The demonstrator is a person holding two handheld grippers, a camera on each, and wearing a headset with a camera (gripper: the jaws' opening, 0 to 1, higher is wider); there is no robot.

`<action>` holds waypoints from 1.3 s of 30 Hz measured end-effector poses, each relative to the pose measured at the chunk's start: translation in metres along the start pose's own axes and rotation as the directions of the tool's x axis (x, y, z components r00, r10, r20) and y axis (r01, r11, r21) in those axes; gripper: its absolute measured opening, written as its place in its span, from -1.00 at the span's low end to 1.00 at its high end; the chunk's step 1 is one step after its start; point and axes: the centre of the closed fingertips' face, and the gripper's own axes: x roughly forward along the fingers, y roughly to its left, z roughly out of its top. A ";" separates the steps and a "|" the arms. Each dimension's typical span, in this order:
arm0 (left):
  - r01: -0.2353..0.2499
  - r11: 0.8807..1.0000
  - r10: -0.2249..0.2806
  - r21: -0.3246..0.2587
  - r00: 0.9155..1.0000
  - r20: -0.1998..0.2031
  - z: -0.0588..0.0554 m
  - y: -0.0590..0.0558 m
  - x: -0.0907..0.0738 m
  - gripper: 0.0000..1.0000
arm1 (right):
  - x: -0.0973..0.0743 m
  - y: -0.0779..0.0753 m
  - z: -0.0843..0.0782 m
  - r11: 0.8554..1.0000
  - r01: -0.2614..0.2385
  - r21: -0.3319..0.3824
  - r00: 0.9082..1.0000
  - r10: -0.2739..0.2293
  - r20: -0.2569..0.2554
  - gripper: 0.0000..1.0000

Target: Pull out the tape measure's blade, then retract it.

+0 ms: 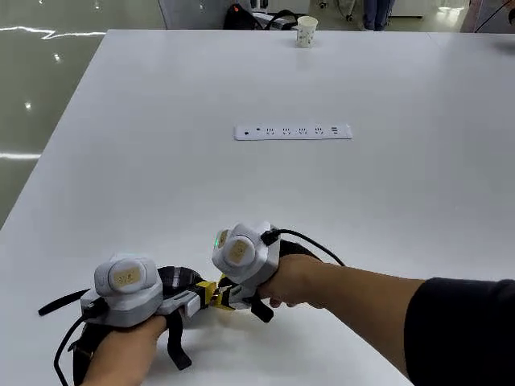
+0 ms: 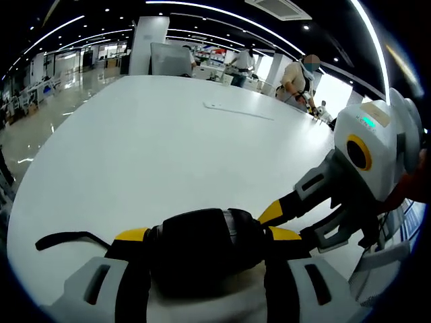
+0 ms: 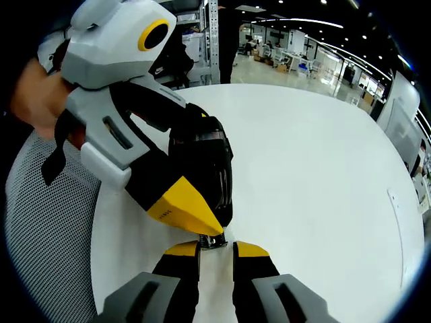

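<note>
The black tape measure point(image 2: 209, 249) sits between my left gripper's point(image 2: 205, 235) yellow-tipped jaws, which are shut on its case. In the right gripper view the case point(image 3: 205, 161) hangs just beyond my right gripper point(image 3: 215, 252). That gripper's jaws stand close together around the blade's small metal end hook point(image 3: 214, 240). In the head view both grippers meet near the table's front edge. The left gripper point(image 1: 201, 294) points right and the right gripper point(image 1: 226, 299) points down-left at it. The case point(image 1: 179, 279) shows as a dark arc. Hardly any blade is out.
A white power strip point(image 1: 293, 131) lies mid-table and a paper cup point(image 1: 306, 31) stands at the far edge. The white table point(image 1: 161, 177) stretches wide ahead. A grey mesh chair point(image 3: 47, 222) is beside the table. People stand in the background point(image 2: 300, 74).
</note>
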 end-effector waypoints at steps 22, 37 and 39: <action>0.144 0.975 -0.147 0.170 0.989 0.011 0.014 -0.014 -0.018 0.98 | -0.064 -0.006 -0.028 0.978 0.086 0.192 0.989 -0.107 0.101 -0.40; 0.303 0.900 -0.275 0.313 0.953 -0.131 -0.018 -0.012 -0.037 0.98 | -0.100 0.009 -0.077 0.969 0.126 0.212 0.978 -0.157 0.136 -0.12; 0.308 0.897 -0.281 0.316 0.951 -0.131 -0.019 -0.010 -0.040 0.98 | -0.106 0.011 -0.083 0.967 0.127 0.221 0.976 -0.162 0.149 -0.06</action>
